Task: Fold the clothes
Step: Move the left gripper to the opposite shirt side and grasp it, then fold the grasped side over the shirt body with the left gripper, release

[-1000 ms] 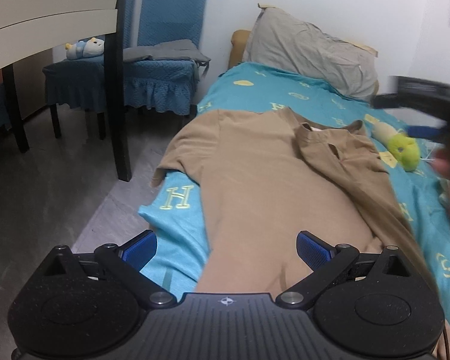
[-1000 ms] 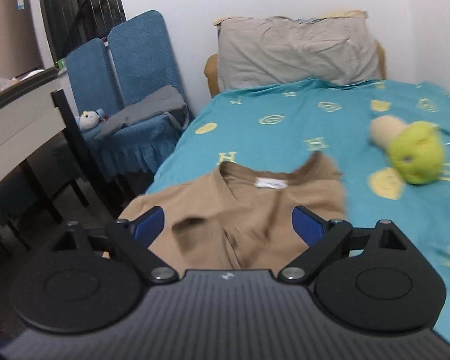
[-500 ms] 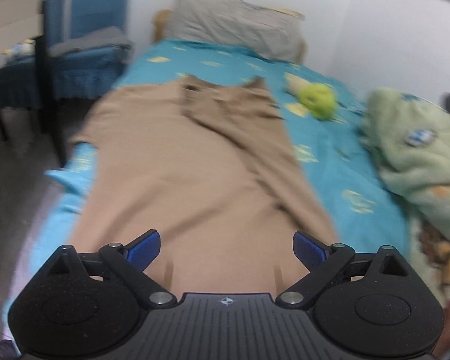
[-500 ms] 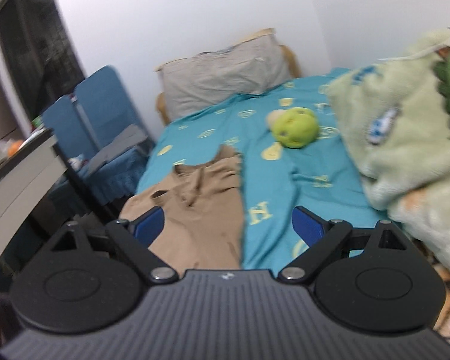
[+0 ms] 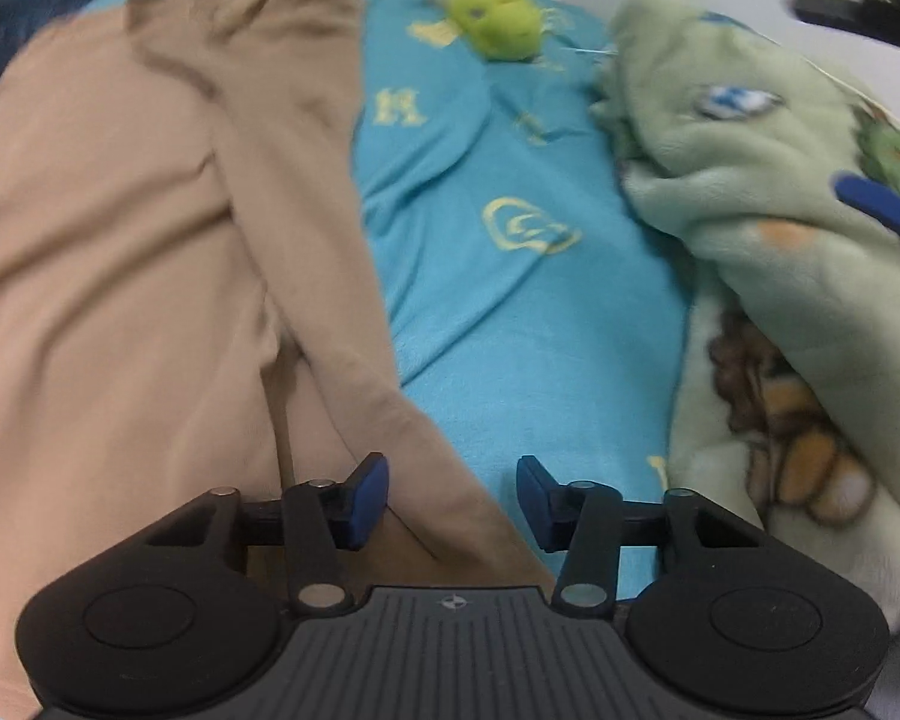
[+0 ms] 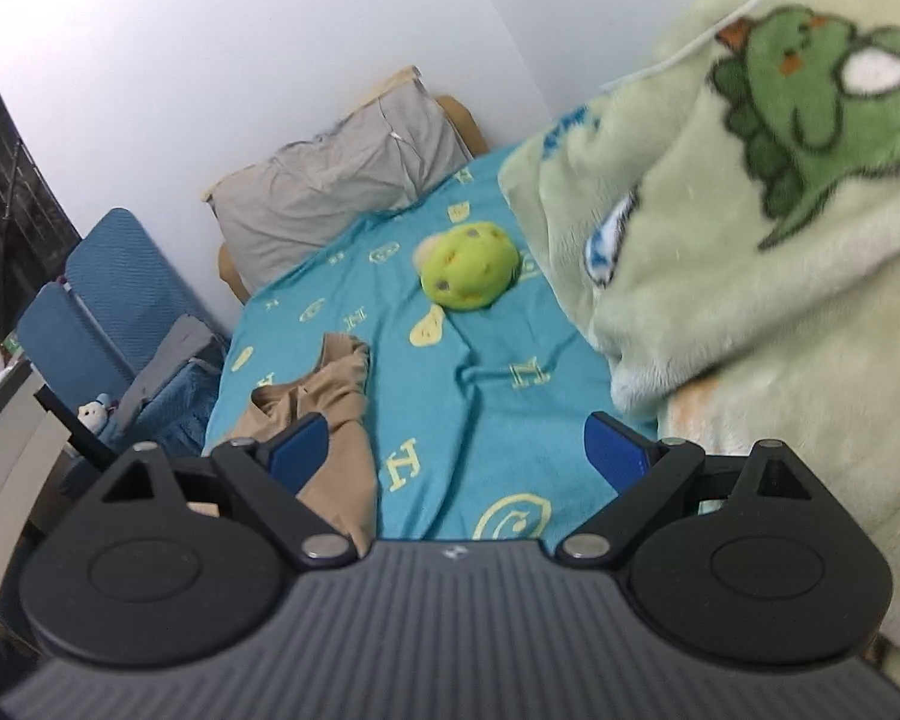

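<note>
Left tongs [image 5: 453, 504] half-open, right tongs [image 6: 459, 450] wide, both empty; tan shirt [image 5: 150, 228] half-folded lengthwise.

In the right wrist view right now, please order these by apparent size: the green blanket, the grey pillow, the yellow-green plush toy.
1. green blanket, largest, though it lies nearest the camera, which enlarges it.
2. grey pillow, at the far end of the bed.
3. yellow-green plush toy, smallest, although it is nearer than the pillow.
</note>
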